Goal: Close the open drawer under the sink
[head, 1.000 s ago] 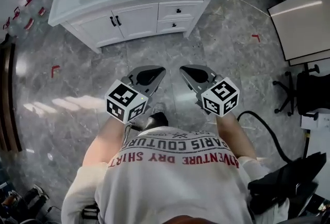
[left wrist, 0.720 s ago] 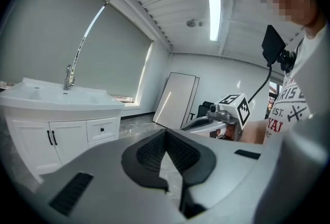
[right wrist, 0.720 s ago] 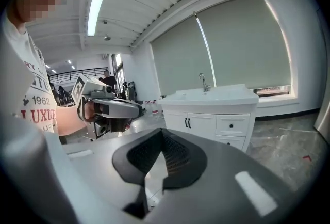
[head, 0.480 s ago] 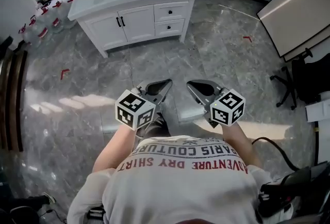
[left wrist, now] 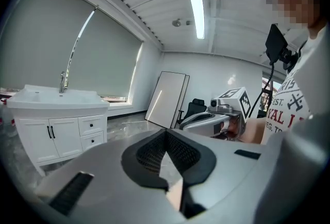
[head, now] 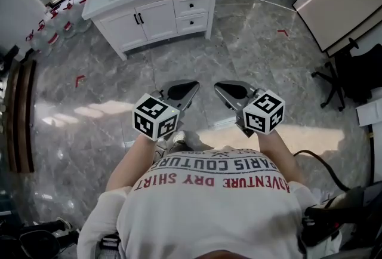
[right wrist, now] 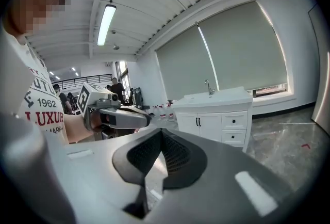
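At eleven o'clock the drawers of the sink cabinet look flush, closing seemingly done; left claw and right claw are pressed together, empty.

White tee w/ red lettering

Glossy veined stone floor, smooth white-painted cabinet.
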{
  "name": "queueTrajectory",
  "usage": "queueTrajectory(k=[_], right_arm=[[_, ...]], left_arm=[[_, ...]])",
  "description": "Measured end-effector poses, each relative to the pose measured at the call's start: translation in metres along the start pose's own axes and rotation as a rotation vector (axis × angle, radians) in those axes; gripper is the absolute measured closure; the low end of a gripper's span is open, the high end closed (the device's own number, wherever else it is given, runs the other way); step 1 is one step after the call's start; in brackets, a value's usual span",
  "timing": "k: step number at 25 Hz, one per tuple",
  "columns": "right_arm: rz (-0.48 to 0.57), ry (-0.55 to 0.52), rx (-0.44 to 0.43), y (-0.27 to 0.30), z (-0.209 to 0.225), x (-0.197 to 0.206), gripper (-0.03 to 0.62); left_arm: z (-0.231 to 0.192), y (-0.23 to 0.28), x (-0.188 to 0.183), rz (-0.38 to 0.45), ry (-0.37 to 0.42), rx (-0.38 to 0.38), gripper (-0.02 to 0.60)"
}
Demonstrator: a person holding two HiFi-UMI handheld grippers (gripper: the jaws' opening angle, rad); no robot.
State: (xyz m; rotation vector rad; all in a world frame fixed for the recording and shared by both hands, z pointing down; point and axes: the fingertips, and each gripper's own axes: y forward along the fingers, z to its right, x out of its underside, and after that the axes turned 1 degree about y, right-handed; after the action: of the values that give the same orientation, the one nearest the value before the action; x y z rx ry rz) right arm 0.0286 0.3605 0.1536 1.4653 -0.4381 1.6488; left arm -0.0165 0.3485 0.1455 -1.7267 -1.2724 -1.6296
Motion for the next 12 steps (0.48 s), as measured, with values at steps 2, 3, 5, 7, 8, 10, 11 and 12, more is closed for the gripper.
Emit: queueTrajectory(k=[2, 3, 5, 7, 8, 10, 11, 12], right_arm=[[-0.004, -0.010, -0.005, -0.004, -0.007, 0.004, 0.592], [-0.009, -0.020, -0.006, -0.005, -0.010, 0.006, 0.593], [-0.014, -0.044, 0.003, -0.008, -0.014, 0.008, 0.593], [-0.007, -0.052, 0.013, -0.011, -0.015, 0.006, 0.593], [-0.005, -0.050, 0.014, -0.012, -0.015, 0.006, 0.593], [-0.003, -0.048, 0.014, -0.015, -0.015, 0.005, 0.594], [-0.002, -0.049, 0.014, -0.015, -0.015, 0.005, 0.594], [0.001, -0.049, 0.013, -0.015, -0.015, 0.006, 0.593]], left_arm=[[0.008, -0.002, 0.003, -0.006, 0.007, 0.000, 0.579], [0.011, -0.003, 0.004, -0.007, 0.011, 0.000, 0.579], [0.017, -0.006, 0.005, -0.009, 0.017, 0.001, 0.578], [0.021, -0.008, 0.006, -0.013, 0.021, 0.000, 0.578], [0.023, -0.008, 0.007, -0.016, 0.023, 0.000, 0.578], [0.026, -0.007, 0.007, -0.018, 0.026, 0.002, 0.578], [0.027, -0.007, 0.006, -0.017, 0.028, 0.003, 0.579], [0.028, -0.007, 0.006, -0.016, 0.031, 0.003, 0.578]])
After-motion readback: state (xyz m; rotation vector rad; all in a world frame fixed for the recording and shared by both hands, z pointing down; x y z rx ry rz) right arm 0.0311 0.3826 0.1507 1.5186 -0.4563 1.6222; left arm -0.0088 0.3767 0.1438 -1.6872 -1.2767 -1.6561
